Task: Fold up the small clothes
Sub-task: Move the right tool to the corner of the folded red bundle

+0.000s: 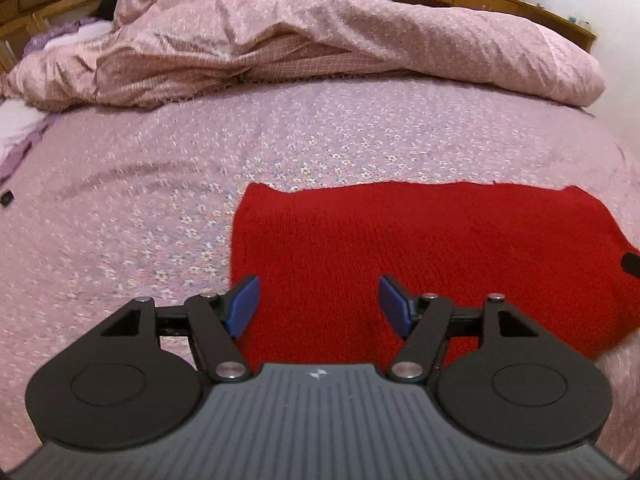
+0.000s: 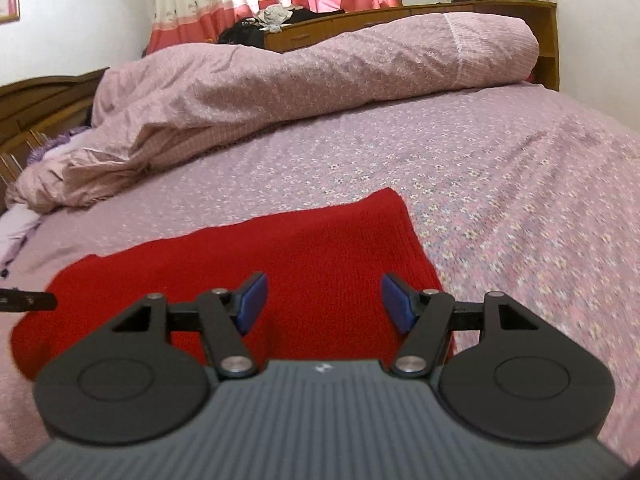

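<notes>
A red knitted garment (image 1: 432, 256) lies flat on the floral pink bedsheet (image 1: 160, 208), folded into a rough rectangle. My left gripper (image 1: 318, 304) is open and empty, hovering over the garment's left part near its left edge. In the right wrist view the same garment (image 2: 280, 256) lies below my right gripper (image 2: 324, 302), which is open and empty over the garment's right part. The tip of the right gripper (image 1: 632, 264) shows at the left view's right edge. The left gripper's tip (image 2: 24, 300) shows at the right view's left edge.
A bunched pink quilt (image 1: 320, 40) lies across the far side of the bed, also in the right wrist view (image 2: 300, 80). A wooden headboard shelf (image 2: 400, 20) stands behind it. A small dark object (image 1: 6, 198) lies on the sheet at far left.
</notes>
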